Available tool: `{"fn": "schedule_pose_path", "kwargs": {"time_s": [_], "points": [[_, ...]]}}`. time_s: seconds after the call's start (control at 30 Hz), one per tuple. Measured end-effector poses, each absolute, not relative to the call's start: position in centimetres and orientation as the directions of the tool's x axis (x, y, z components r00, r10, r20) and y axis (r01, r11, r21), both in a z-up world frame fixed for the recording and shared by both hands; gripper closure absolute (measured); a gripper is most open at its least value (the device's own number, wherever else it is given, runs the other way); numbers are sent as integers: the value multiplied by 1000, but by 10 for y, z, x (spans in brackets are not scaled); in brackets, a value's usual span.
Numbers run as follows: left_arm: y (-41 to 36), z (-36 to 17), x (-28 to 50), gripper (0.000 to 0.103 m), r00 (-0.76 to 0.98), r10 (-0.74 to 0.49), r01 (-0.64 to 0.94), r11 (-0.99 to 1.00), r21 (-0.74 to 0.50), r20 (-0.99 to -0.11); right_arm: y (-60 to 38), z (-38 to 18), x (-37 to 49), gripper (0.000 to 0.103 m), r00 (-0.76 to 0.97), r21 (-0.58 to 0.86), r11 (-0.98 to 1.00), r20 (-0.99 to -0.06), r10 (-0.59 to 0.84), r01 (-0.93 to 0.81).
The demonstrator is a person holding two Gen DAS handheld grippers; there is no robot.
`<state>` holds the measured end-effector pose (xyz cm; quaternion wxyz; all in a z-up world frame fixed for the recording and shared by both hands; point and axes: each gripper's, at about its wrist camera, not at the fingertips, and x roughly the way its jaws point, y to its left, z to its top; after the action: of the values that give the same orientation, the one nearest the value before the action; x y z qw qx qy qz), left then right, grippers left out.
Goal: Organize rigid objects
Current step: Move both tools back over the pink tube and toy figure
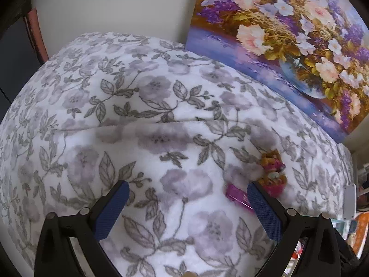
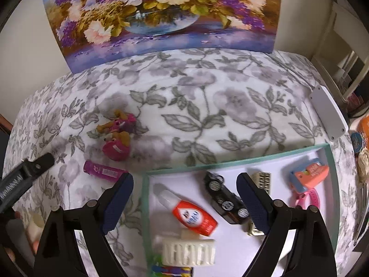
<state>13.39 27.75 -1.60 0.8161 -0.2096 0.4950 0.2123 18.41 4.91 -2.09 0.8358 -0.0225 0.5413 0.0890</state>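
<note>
Two things are not yet in the box (image 2: pixel 237 160): a magenta tube (image 2: pixel 102 170) and a small toy figure (image 2: pixel 117 133), both lying on the flower-patterned cloth (image 2: pixel 207 106) that covers the counter, just beside each other and near the left wall of the box. In the left wrist view the same tube (image 1: pixel 235 195) lies partly behind the right finger of the left tongs (image 1: pixel 188 210), and the figure (image 1: pixel 273 173) sits just beyond it. Both tongs are open and hold nothing; the right tongs (image 2: pixel 184 200) hover over the left edge of the box, above a red-and-white bottle (image 2: pixel 196 217) and a black toy car (image 2: pixel 224 198) that lie inside. I judge the tube to be light and stiff, with a smooth and probably slippery skin, and because it is round it can roll on the soft cloth when it is touched. The best hold is across its middle, with the two pads on its long sides, pressed down a little into the cloth. The figure looks like hard plastic, light, with an uneven shape and small parts that stick out; I would take it by the thick pink base and not by the thin upper parts. The cloth gives way under pressure, so a low approach seems needed.
</note>
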Motion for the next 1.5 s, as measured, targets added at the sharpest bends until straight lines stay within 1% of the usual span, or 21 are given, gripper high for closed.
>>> {"fn": "schedule_pose_path", "kwargs": {"time_s": [0.17, 0.33, 0.67, 1.0, 1.17, 1.5], "points": [[274, -37, 144, 0, 406, 111, -526, 840, -132, -907, 63, -30, 194, 12, 391, 39, 982, -914, 109, -182], [273, -53, 155, 0, 394, 57, -509, 845, -167, -917, 66, -31, 209, 12, 394, 47, 984, -913, 111, -169], [260, -54, 170, 0, 438, 10, -432, 879, -201, -899, 45, -37, 219, 12, 410, 95, 991, -903, 126, -96], [227, -54, 177, 0, 426, -16, -277, 950, -147, -905, 21, -32, 217, 12, 429, 104, 992, -894, 127, -77], [216, -55, 181, 0, 412, -46, -228, 962, -152, -910, 17, -35, 218, 12, 418, 110, 992, -899, 129, -69], [201, -65, 184, 0, 362, -52, -163, 979, -119, -931, 13, -41, 219, 12, 397, 110, 992, -909, 125, -59]]}}
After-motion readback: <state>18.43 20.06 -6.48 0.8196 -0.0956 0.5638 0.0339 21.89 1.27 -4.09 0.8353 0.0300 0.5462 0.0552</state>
